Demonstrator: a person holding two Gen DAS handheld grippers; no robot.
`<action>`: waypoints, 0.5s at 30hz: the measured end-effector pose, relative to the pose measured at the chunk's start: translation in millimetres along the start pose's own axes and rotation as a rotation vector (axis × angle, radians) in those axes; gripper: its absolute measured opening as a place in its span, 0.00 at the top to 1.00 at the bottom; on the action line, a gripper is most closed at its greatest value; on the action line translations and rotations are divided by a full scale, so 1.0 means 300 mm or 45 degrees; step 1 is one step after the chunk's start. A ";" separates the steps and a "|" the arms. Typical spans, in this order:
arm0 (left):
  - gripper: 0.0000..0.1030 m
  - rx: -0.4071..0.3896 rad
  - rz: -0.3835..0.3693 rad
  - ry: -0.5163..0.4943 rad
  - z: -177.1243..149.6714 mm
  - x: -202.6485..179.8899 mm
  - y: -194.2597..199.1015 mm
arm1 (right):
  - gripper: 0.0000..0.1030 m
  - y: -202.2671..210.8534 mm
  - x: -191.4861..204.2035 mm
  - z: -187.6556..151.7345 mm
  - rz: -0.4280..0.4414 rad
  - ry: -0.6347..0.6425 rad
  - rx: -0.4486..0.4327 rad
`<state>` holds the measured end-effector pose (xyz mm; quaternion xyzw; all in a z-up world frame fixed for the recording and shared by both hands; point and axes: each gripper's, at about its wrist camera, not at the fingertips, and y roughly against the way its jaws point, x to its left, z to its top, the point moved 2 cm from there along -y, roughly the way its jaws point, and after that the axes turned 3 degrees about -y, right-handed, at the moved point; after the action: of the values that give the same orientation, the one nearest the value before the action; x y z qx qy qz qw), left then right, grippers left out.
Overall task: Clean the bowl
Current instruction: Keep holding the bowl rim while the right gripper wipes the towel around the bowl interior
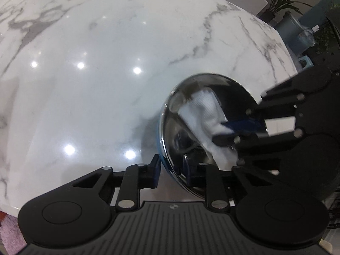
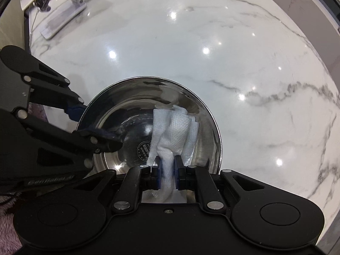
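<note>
On your left, the left gripper (image 2: 89, 125) is pinching the near-left rim of the stainless steel bowl (image 1: 204, 97), one blue pad outside the wall and one inside, jaws clenched on it. You are holding the bowl tipped on the white marble counter (image 1: 85, 85). The rim is probably the only sound place to take it: the wall is thin, stiff and mirror-polished, so I judge it light and slippery, and likely to skate on that glossy counter if your pinch loosens. The rolled lip gives the pads something to catch.

Moving to the middle, the bowl's inside is smooth and curved, reflecting the room, with a round stamped mark at the bottom.

To the right of that mark, the right gripper (image 2: 167, 167) is squeezing a white paper towel (image 2: 176, 131), jaws closed tight on its bunched waist. The towel is soft, embossed and crumpled into folds that are fanning out against the inner wall. It will probably give and drag rather than scrub, so you are likely needing steady pressure from it.
</note>
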<state>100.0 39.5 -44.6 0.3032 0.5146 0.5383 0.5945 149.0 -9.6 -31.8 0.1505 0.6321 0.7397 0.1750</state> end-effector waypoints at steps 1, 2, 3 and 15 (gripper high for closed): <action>0.86 -0.006 0.003 0.006 0.005 0.005 -0.001 | 0.91 -0.009 -0.007 -0.011 0.024 -0.014 -0.002; 0.86 -0.007 0.001 0.010 0.007 0.007 -0.002 | 0.91 -0.006 -0.010 -0.015 0.049 -0.025 -0.004; 0.86 -0.008 0.002 0.011 0.010 0.007 -0.002 | 0.91 -0.001 -0.015 -0.019 0.086 -0.046 -0.008; 0.88 -0.051 0.072 -0.073 0.013 -0.012 0.010 | 0.91 -0.017 0.044 -0.036 0.230 0.051 0.092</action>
<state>103.2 37.5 -39.6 0.3212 0.4777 0.5562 0.5994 132.7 -12.4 -38.6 0.1984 0.6455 0.7321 0.0895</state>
